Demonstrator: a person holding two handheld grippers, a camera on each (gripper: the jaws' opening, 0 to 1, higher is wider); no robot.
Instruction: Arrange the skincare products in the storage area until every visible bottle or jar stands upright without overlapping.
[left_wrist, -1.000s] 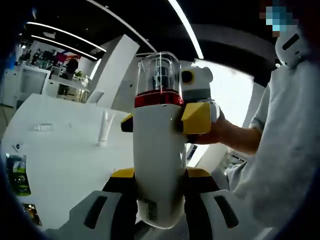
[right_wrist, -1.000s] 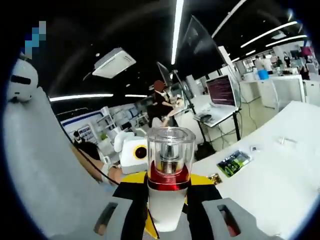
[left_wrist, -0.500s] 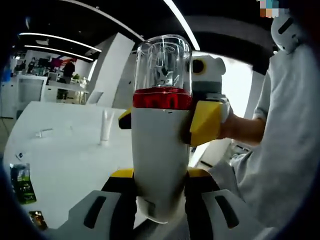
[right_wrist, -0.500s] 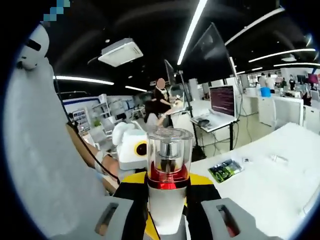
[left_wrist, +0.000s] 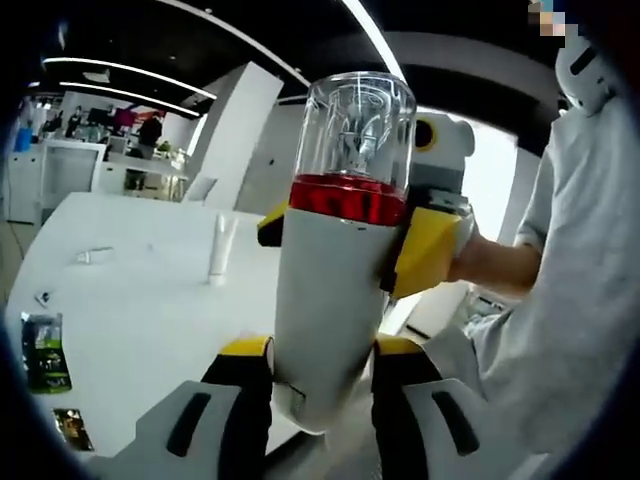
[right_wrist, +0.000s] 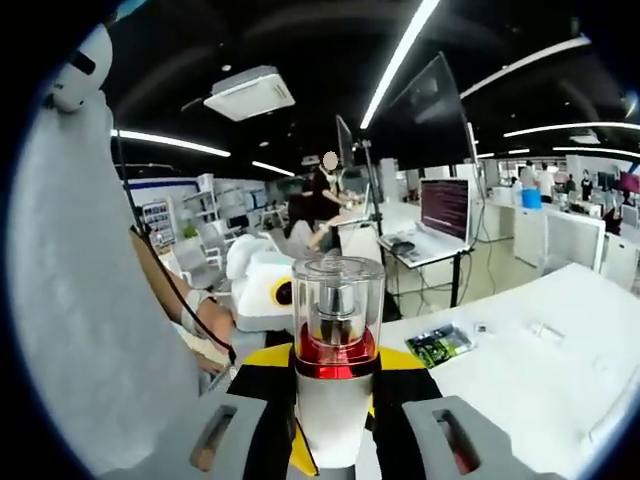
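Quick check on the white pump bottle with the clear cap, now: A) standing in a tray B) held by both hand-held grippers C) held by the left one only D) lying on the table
B: the white pump bottle sits between the left hand-held gripper jaws at its base, while the right hand-held gripper clamps it below the red collar.

Left gripper (left_wrist: 320, 375): white moulded shells with dark slots; black inner arms; yellow pads at the jaw tips.
Right gripper (right_wrist: 335, 385): same build — white shells with slots, black arms, yellow pads; seen from the left gripper view as a yellow block (left_wrist: 425, 250) on a white housing.
Housing: white, rounded, with a yellow ring round a dark disc.
Sleeve (left_wrist: 570, 300): light grey, loose, short — ends above the forearm.
Torso (right_wrist: 85, 310): same light grey cloth.
Cable (right_wrist: 175, 295): thin, black, running along the arm.
Headgear (right_wrist: 80, 65): white, rounded, with a dark slot.
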